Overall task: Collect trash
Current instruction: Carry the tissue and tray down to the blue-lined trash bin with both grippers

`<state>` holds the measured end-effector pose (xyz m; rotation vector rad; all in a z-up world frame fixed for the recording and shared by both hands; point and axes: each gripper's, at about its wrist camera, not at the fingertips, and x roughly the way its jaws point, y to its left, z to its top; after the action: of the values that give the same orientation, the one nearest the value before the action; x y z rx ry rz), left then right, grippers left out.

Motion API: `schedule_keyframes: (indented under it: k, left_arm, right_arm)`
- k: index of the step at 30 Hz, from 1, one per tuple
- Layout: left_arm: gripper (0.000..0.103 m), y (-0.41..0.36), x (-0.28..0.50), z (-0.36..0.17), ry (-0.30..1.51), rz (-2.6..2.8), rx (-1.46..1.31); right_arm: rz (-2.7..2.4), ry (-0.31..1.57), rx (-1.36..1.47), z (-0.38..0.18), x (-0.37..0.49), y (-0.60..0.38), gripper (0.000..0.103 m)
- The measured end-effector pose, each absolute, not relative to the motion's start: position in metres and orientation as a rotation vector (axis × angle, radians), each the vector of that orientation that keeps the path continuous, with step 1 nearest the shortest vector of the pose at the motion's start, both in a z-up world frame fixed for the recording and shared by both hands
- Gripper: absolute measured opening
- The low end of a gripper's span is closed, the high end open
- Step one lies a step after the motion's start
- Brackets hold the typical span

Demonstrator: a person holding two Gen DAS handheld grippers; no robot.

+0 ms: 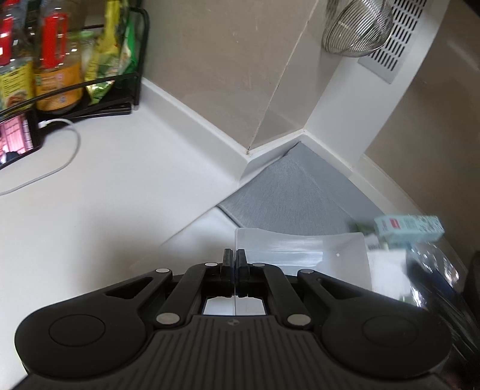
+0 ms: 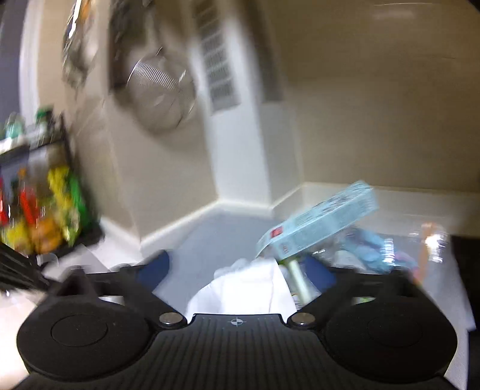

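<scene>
My left gripper (image 1: 234, 255) is shut, its black fingertips pinching the left edge of a clear plastic packaging piece (image 1: 303, 252) that stretches off to the right. Past it, a light blue carton (image 1: 409, 228) hangs tilted over a clear trash bag (image 1: 432, 270) at the right edge. In the right wrist view, my right gripper (image 2: 237, 270) stands open and its blue pads (image 2: 156, 267) are wide apart. The same blue carton (image 2: 318, 222) sits tilted just beyond the right pad, touching neither pad. Below lie white plastic (image 2: 246, 288), a green-white tube (image 2: 298, 280) and blue scraps in the bag (image 2: 372, 252).
A black wire rack (image 1: 141, 54) with bottles and packets stands at the back left of the white countertop (image 1: 105, 195). Beside it lies a phone (image 1: 18, 141) on a white cable. A metal strainer (image 1: 357, 27) hangs by a wall vent (image 1: 396, 39). A grey panel (image 1: 294, 192) fills the corner.
</scene>
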<state>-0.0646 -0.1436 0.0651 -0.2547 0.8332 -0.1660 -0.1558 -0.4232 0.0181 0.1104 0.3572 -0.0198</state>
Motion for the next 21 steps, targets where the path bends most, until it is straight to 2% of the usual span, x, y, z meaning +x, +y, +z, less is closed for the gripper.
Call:
schedule_keyframes:
  k: [2, 4, 5, 6, 8, 11, 21]
  left_arm:
    - [0.000, -0.133, -0.077, 0.065, 0.828, -0.170, -0.252]
    - [0.000, -0.125, -0.095, 0.066, 0.824, -0.165, -0.255]
    - [0.000, -0.121, -0.103, 0.067, 0.823, -0.163, -0.258]
    - [0.000, -0.115, -0.109, 0.066, 0.823, -0.161, -0.262]
    - [0.000, -0.106, -0.124, 0.066, 0.813, -0.157, -0.266]
    - [0.000, -0.097, -0.145, 0.067, 0.790, -0.143, -0.252]
    - [0.000, -0.083, -0.222, 0.037, 0.802, -0.126, -0.160]
  right_arm:
    - [-0.038, 0.440, 0.028, 0.006, -0.136, -0.410, 0.097]
    - [-0.034, 0.478, 0.015, -0.004, -0.126, -0.403, 0.091]
    - [-0.026, 0.463, 0.000, -0.006, -0.127, -0.400, 0.069]
    - [-0.029, 0.464, -0.021, -0.007, -0.129, -0.396, 0.030]
    - [-0.033, 0.450, 0.003, -0.006, -0.139, -0.395, 0.004]
    - [0.007, 0.365, 0.053, 0.006, -0.163, -0.397, 0.001]
    - [0.151, 0.113, 0.041, 0.055, -0.281, -0.400, 0.001]
